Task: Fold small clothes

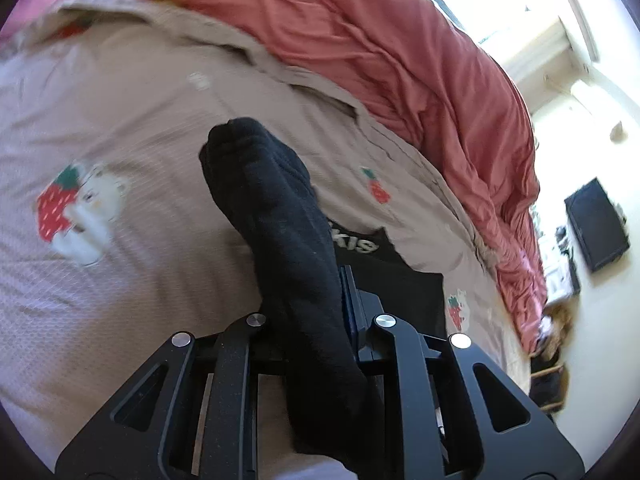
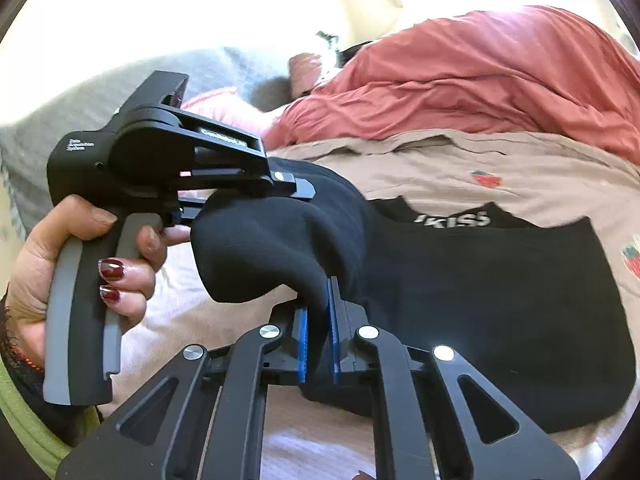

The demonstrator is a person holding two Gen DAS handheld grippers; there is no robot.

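Observation:
A black garment point(image 2: 480, 300) with white "KISS" lettering lies on the beige strawberry-print bedsheet point(image 2: 460, 168). My right gripper point(image 2: 318, 320) is shut on a bunched fold of it, blue pads point(image 2: 331, 320) pinching the cloth. My left gripper point(image 2: 296, 194), seen held by a hand with red nails, is shut on the garment's other raised end. In the left wrist view the black cloth point(image 1: 280, 220) stands up between the fingers of my left gripper point(image 1: 320, 300) and hides them; the rest of the garment point(image 1: 400, 276) lies flat beyond.
A rumpled coral-red duvet point(image 1: 400, 60) lies along the far side of the sheet point(image 1: 120, 120); it also shows in the right wrist view point(image 2: 480, 80). A grey pillow point(image 2: 100, 92) sits at the left. A dark screen point(image 1: 596, 224) and a bright window are off the bed.

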